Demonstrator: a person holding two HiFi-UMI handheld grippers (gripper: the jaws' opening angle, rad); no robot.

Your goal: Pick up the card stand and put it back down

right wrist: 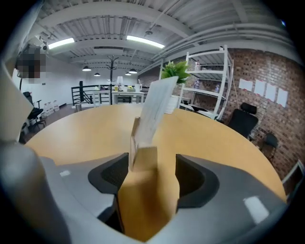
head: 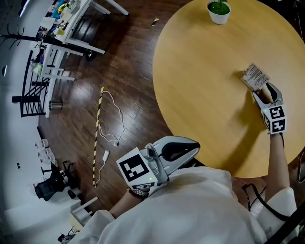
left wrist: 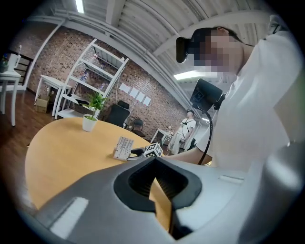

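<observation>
The card stand point(head: 255, 76), a small wooden block holding a white printed card, stands on the round wooden table point(head: 205, 81) near its right side. My right gripper point(head: 265, 90) rests on the table just in front of it. In the right gripper view the stand point(right wrist: 143, 152) sits between the open jaws point(right wrist: 152, 167), close against the left pad and apart from the right one. My left gripper point(head: 178, 151) hangs off the table by the person's body, jaws together with nothing in them. From there the stand point(left wrist: 124, 147) shows far off.
A white pot with a green plant point(head: 218, 12) stands at the table's far edge. The table's near rim point(head: 209, 164) curves just ahead of the body. On the dark wood floor lie a striped rod point(head: 97, 133) and a white cable point(head: 116, 121).
</observation>
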